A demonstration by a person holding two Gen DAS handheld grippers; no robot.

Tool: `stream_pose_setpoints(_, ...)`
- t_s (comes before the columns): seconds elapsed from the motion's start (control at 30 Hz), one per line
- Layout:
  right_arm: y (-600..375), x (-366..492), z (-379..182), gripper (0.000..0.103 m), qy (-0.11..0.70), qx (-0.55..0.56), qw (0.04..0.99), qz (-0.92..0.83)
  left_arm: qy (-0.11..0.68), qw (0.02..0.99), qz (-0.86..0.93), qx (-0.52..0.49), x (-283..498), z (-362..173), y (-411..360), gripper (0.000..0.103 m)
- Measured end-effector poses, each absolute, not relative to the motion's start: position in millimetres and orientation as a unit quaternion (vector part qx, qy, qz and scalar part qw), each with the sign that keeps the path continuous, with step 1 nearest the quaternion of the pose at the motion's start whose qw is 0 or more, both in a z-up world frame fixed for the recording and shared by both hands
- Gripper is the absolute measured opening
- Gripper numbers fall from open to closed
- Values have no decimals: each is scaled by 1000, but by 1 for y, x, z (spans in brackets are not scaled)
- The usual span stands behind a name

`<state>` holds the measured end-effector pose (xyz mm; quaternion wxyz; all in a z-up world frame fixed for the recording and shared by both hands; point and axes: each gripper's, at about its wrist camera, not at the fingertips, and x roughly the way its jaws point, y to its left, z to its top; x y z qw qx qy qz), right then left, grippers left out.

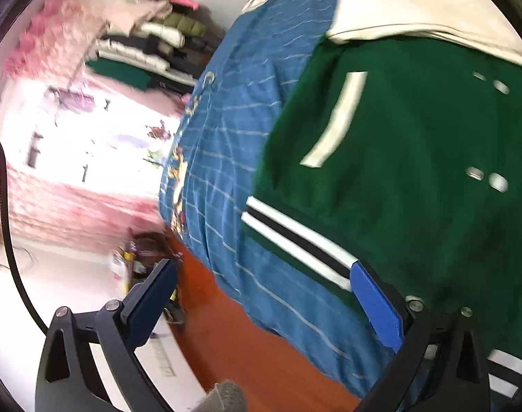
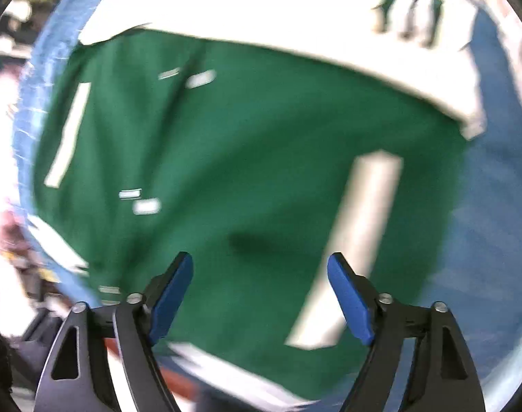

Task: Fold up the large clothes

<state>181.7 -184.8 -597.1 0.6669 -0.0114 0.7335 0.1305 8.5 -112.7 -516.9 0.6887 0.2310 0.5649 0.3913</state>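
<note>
A green varsity jacket point(image 1: 415, 144) with cream sleeves point(image 1: 415, 13), white pocket trims and a striped hem point(image 1: 295, 237) lies flat on a blue striped bedsheet point(image 1: 226, 144). It fills the right wrist view too point(image 2: 243, 158). My left gripper point(image 1: 264, 271) is open and empty, near the jacket's striped hem corner at the bed's edge. My right gripper point(image 2: 261, 267) is open and empty, hovering above the jacket's green body, near a white pocket trim point(image 2: 357, 240). Both views are motion-blurred.
The bed's edge drops to a reddish wooden floor point(image 1: 233, 326). A pile of folded clothes point(image 1: 147, 44) lies beyond the bed. A bright window with pink curtains point(image 1: 55, 199) is at left. A black cable point(image 1: 7, 213) hangs at the far left.
</note>
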Motion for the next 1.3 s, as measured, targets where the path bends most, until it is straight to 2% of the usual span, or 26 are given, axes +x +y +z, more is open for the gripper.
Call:
stream_pose_setpoints(0.17, -297, 199, -610, 87, 712, -56, 693, 98, 554, 677, 380, 301, 20, -546, -203, 103)
stream_pose_setpoints(0.33, -398, 209, -616, 87, 719, -31, 689, 89, 572, 680, 347, 299, 10, -552, -279, 103)
stream_pose_setpoints(0.6, -493, 199, -643, 87, 759, 0, 649, 62, 575, 684, 239, 380, -23, -587, -408, 103)
stream_pose_setpoints(0.8, -586, 201, -666, 87, 770, 28, 635, 62, 585, 640, 271, 418, 12, -645, -401, 103)
stream_pose_setpoints(0.97, -631, 240, -677, 87, 770, 76, 627, 91, 577, 634, 350, 379, 52, -636, -350, 102)
stream_pose_setpoints(1.03, -634, 262, -678, 88, 759, 113, 629, 121, 581, 647, 355, 343, 60, -625, -335, 84)
stream_pose_setpoints(1.1, -632, 285, -680, 88, 744, 185, 620, 165, 591, 670, 341, 293, 63, -611, -331, 31)
stream_pose_setpoints(1.13, -633, 299, -682, 88, 731, 228, 614, 188, 590, 685, 331, 270, 64, -601, -328, 23)
stream_pose_setpoints(1.2, -631, 324, -684, 91, 702, 297, 607, 227, 585, 701, 325, 247, 66, -585, -326, 15)
stream_pose_setpoints(1.3, -617, 366, -692, 95, 654, 385, 590, 274, 580, 716, 320, 219, 66, -564, -318, 13)
